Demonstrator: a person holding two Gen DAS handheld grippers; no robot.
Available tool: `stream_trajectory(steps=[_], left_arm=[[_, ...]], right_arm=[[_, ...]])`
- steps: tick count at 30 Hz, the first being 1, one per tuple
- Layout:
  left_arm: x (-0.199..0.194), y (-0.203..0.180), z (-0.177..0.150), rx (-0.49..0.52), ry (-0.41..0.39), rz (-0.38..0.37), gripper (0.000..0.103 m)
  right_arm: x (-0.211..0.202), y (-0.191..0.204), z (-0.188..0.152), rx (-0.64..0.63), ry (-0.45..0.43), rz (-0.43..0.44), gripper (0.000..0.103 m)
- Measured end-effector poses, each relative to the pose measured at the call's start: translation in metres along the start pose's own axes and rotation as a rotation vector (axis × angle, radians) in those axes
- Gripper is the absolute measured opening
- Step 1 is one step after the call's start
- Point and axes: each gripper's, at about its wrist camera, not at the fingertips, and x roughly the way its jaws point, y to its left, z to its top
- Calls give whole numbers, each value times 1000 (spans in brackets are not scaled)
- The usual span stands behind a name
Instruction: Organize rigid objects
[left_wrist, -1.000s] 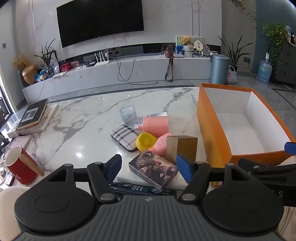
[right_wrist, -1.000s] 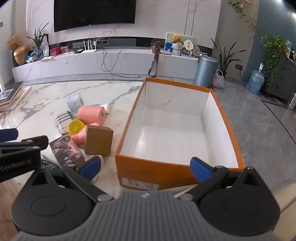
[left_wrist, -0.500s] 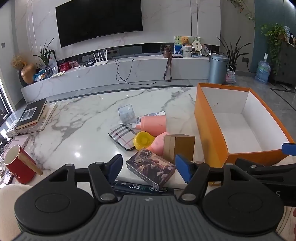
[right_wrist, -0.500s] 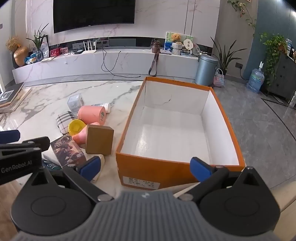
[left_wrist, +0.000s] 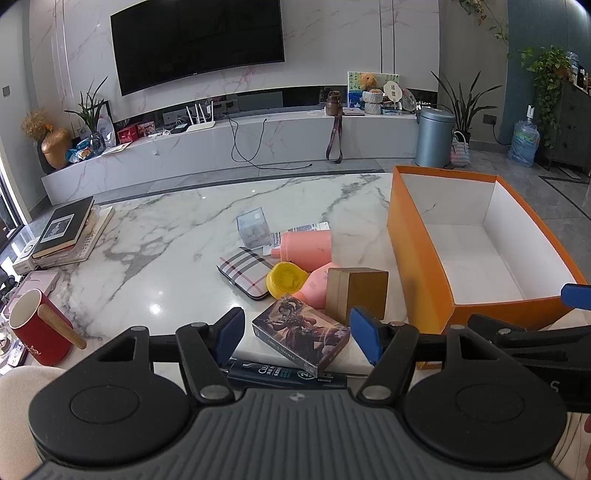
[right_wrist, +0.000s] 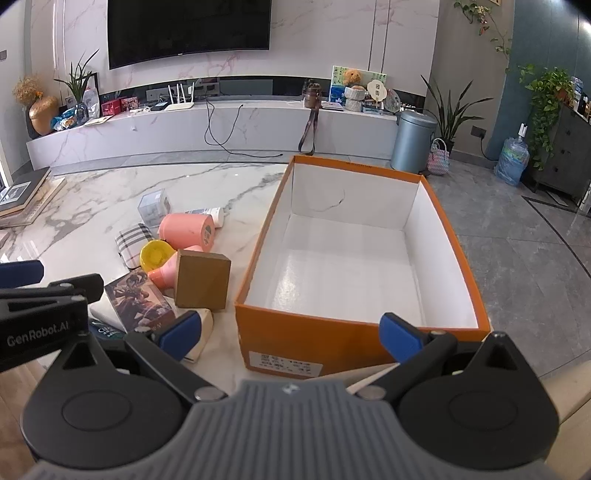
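Left wrist view: orange box (left_wrist: 417, 258) empty off to the right, card box (left_wrist: 301, 338) lying dead ahead between the wide-open, empty left gripper (left_wrist: 297, 334), long axis slanting left-far to right-near, right gripper (right_wrist: 291, 330) equally open, empty, farther off.

- One orange box (left_wrist: 417, 251)
- Two pink bottles (left_wrist: 306, 245), (left_wrist: 317, 286)
- One yellow cap (left_wrist: 286, 278)
- One brown cube (left_wrist: 356, 293)
- One illustrated card box (left_wrist: 301, 338)
- One plaid case (left_wrist: 245, 271)
- One clear cube (left_wrist: 252, 230)
- One red mug (left_wrist: 37, 328)
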Motion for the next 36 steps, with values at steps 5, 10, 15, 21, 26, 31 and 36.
stream_trajectory(steps=[5, 10, 15, 21, 26, 31, 36], left_arm=[[0, 0, 0, 1, 1, 0, 78], [0, 0, 0, 2, 0, 1, 78], [-1, -1, 0, 3, 0, -2, 78], [-4, -2, 1, 6, 5, -2, 78], [-4, -3, 2, 8, 9, -6, 77], [-3, -3, 2, 8, 13, -9, 77], [-2, -3, 1, 8, 15, -10, 77]], right_arm=[[-1, 0, 0, 5, -4, 4, 101], [-1, 1, 0, 2, -5, 6, 101], [-1, 1, 0, 2, -4, 4, 101], [-1, 2, 0, 0, -1, 2, 101], [1, 2, 1, -4, 4, -2, 101], [2, 2, 1, -6, 7, -4, 101], [2, 2, 0, -6, 10, -3, 101]])
